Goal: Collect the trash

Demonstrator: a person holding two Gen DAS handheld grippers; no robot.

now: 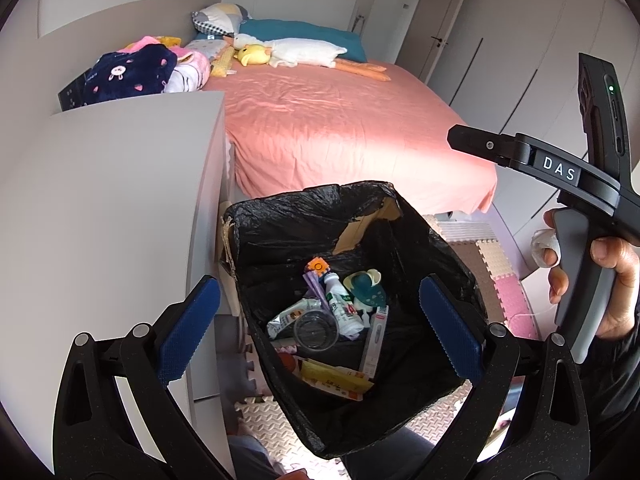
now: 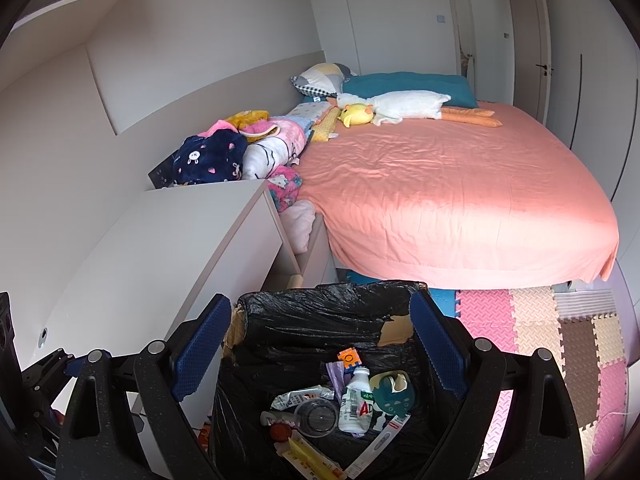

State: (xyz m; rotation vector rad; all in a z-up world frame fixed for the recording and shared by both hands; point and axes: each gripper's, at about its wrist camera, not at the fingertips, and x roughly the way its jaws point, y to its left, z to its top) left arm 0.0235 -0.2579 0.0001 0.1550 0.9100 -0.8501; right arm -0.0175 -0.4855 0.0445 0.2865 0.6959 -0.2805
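Both grippers hang above the bin: a cardboard box lined with a black trash bag (image 1: 420, 240), standing on the foam floor mat (image 2: 560, 340) at the foot of the pink bed (image 1: 340, 128), just beside the white cabinet (image 1: 120, 200). The left gripper (image 1: 316, 320) is spread wide with nothing between its blue pads (image 1: 188, 320), and the right gripper (image 2: 320, 348) is likewise wide and empty. The collected trash lies at the bottom of the bag: a white drink bottle (image 2: 356, 404), a clear plastic cup (image 2: 316, 416), a crumpled wrapper (image 2: 296, 396), a yellow packet (image 2: 312, 460) and a green-and-cream lid-like piece (image 2: 390, 392). This looks like the moment after a drop, or the end of collecting. No loose trash shows beyond the bin, so the next move calls for a look around the room.
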